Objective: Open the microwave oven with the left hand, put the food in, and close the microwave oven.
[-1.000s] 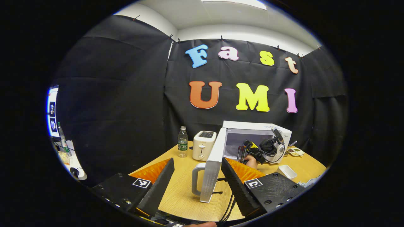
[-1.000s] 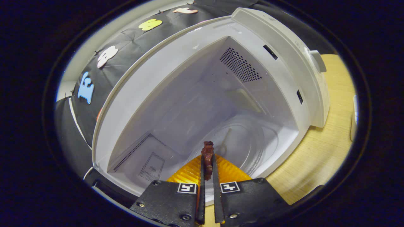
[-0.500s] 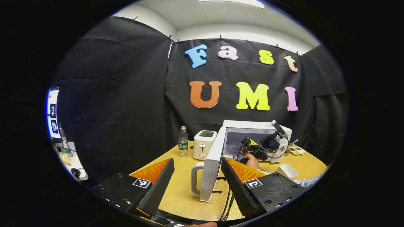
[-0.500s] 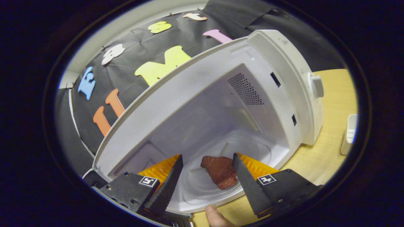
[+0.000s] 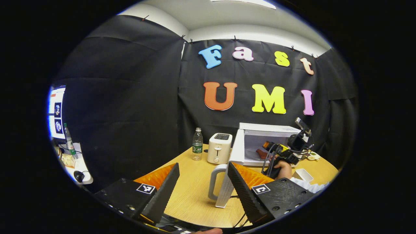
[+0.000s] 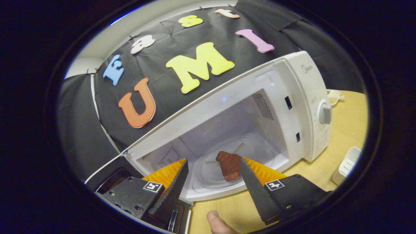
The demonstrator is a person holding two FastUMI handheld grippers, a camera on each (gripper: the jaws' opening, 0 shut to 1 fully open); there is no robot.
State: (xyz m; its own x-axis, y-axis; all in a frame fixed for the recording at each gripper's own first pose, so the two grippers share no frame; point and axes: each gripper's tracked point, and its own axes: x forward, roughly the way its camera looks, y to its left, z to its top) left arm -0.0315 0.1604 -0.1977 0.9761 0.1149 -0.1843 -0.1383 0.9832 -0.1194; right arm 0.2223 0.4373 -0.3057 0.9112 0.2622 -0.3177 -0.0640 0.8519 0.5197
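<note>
The microwave oven (image 6: 302, 97) stands open on the counter (image 6: 344, 130); the food (image 6: 229, 165) lies inside it, and the right tool (image 6: 211, 175) gapes at its mouth.

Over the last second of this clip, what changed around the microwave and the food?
The right gripper opened its jaws, let go of the piece of meat onto the glass plate inside the microwave, and backed out of the cavity. The left gripper stayed open near the open door, which remains open; toaster and bottle unmoved.
</note>
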